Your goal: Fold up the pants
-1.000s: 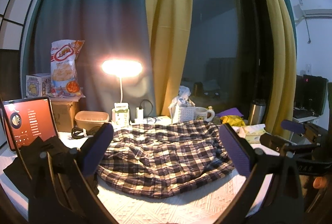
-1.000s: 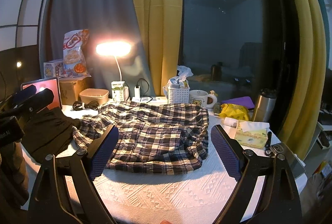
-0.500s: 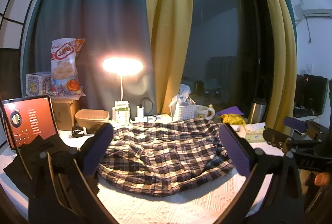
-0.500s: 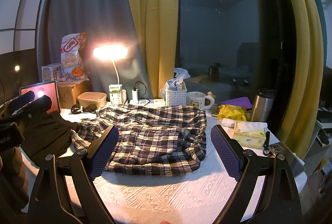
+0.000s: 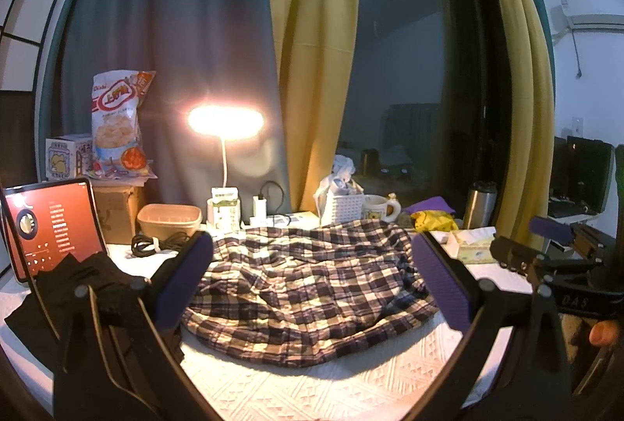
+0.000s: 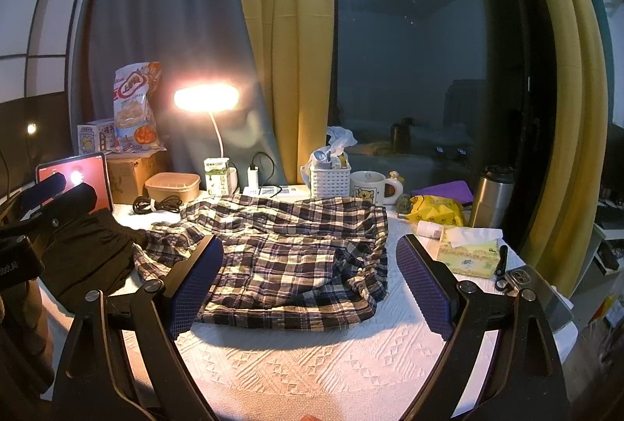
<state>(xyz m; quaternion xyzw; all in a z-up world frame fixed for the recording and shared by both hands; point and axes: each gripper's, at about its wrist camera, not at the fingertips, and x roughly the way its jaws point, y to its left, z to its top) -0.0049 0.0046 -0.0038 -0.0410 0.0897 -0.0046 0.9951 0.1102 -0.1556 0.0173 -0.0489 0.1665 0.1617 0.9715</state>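
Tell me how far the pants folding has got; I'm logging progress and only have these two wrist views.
Nothing looks done: the plaid pants lie rumpled and spread on the white tablecloth, no neat fold visible. Nothing is in hand: the left gripper and the right gripper hover above the cloth, jaws wide open and empty. Left: grasp, smooth and fold the pants. A dark garment lies beside them.

Both wrist views look level across the table (image 5: 319,393) toward the curtains, sharing the plaid pants (image 6: 296,257).
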